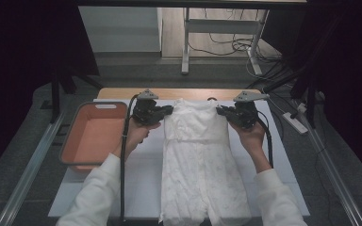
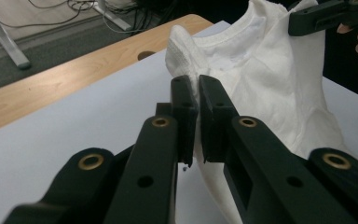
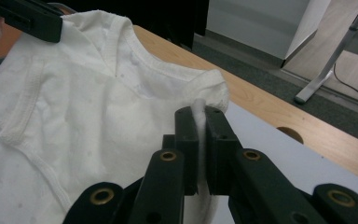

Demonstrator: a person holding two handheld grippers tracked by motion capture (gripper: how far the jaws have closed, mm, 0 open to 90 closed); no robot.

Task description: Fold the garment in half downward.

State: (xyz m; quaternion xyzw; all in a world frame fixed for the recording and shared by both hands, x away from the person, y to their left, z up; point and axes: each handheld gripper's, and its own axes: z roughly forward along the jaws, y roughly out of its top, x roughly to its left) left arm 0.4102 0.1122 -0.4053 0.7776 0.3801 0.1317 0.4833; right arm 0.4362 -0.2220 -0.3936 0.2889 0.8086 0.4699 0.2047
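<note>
A white baby suit (image 1: 199, 165) is lying flat on the white sheet (image 1: 141, 183) that is covering the bench (image 1: 122, 93). Its neck end is pointing to the far side and its legs are reaching toward the person. The top part is being lifted a little off the sheet.

The left gripper (image 1: 166, 111) is pinching the suit at its left shoulder. In the left gripper view, its fingers (image 2: 182, 100) are pressed together on a fold of the white cloth (image 2: 270, 79). The right gripper (image 1: 221, 111) is pinching the suit at the other shoulder. In the right gripper view, its fingers (image 3: 186, 130) are also squeezed together with a thin bit of the cloth (image 3: 88, 102) between them.

Each hand is holding its gripper from below, and the sleeves are white. An orange tub (image 1: 93, 134) is sitting on the bench just to the left of the left hand (image 1: 138, 134). The wood edge of the bench is showing past the sheet on the far side.
</note>
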